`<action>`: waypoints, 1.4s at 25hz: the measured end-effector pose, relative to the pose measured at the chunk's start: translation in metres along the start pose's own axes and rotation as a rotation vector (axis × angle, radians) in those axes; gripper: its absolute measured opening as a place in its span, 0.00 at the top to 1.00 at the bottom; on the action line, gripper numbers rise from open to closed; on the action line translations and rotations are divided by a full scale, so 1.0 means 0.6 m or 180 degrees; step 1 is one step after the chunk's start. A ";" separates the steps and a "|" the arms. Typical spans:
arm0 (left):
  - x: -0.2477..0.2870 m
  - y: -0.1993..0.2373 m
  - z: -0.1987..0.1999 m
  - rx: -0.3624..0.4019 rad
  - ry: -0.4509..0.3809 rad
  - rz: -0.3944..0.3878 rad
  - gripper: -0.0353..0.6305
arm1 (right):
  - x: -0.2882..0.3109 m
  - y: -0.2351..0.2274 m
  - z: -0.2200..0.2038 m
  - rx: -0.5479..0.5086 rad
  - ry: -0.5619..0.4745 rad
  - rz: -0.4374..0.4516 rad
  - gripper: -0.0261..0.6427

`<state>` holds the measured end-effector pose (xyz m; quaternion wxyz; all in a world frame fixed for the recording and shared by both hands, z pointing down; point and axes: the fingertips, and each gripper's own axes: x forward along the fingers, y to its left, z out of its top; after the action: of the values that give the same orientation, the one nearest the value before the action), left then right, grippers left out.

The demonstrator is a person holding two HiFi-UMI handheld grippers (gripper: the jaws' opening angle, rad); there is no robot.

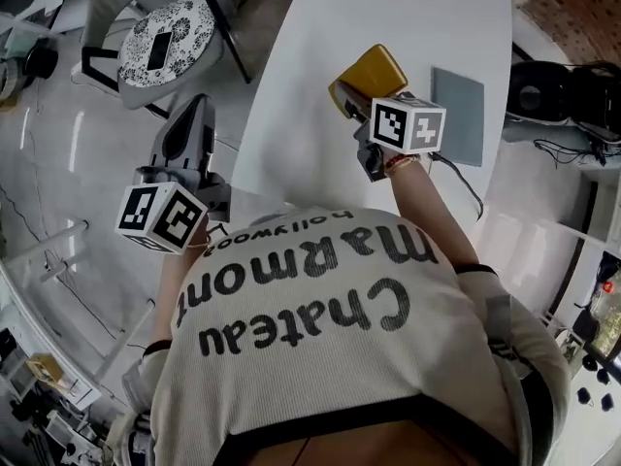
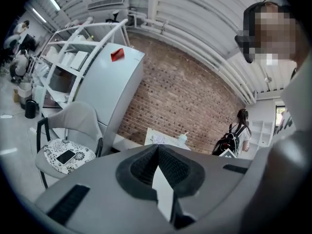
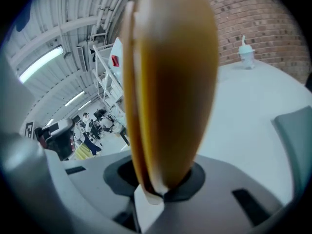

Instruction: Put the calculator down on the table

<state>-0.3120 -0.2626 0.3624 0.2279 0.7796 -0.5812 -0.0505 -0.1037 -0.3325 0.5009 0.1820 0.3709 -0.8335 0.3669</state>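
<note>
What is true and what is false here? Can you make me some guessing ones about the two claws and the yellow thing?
1. The right claw grips the flat yellow calculator. True.
2. The calculator lies flat on the white table. False: it stands on edge in the right claw's shut jaws.
3. The left claw holds a phone. False: its jaws are together with nothing between them. The black phone lies on the patterned chair cushion.
4. A flat grey square pad lies on the table. True.
</note>
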 end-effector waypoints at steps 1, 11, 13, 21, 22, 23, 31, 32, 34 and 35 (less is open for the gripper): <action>0.008 0.008 0.003 -0.0024 -0.0012 -0.0015 0.94 | 0.006 -0.003 0.000 0.0012 0.0025 -0.0017 0.82; 0.042 0.061 -0.016 -0.0261 0.0069 -0.0048 0.94 | 0.047 -0.011 -0.038 0.0015 0.0372 -0.0095 0.82; 0.048 0.070 -0.016 -0.0277 0.0063 -0.0054 0.94 | 0.056 -0.011 -0.042 0.0007 0.0417 -0.0098 0.82; 0.057 0.083 -0.022 -0.0313 0.0102 -0.0076 0.94 | 0.070 -0.008 -0.050 0.0145 0.0407 -0.0002 0.82; 0.059 0.082 -0.021 -0.0316 0.0107 -0.0087 0.94 | 0.069 -0.008 -0.049 0.0142 0.0396 0.0011 0.82; 0.061 0.080 -0.020 -0.0316 0.0108 -0.0097 0.94 | 0.069 -0.009 -0.047 0.0132 0.0384 0.0019 0.81; 0.070 0.079 -0.023 -0.0299 0.0110 -0.0122 0.94 | 0.073 -0.022 -0.048 -0.0079 0.0435 0.0001 0.75; 0.070 0.078 -0.023 -0.0296 0.0107 -0.0122 0.94 | 0.072 -0.024 -0.046 -0.0140 0.0435 -0.0013 0.73; 0.070 0.077 -0.024 -0.0296 0.0107 -0.0119 0.94 | 0.071 -0.028 -0.044 -0.0209 0.0425 -0.0056 0.70; 0.069 0.077 -0.025 -0.0297 0.0111 -0.0118 0.94 | 0.070 -0.031 -0.043 -0.0212 0.0421 -0.0082 0.68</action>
<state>-0.3343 -0.3069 0.4023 0.2731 0.7795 -0.5596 -0.0681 -0.1168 -0.3419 0.5512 0.2536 0.3503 -0.8266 0.3602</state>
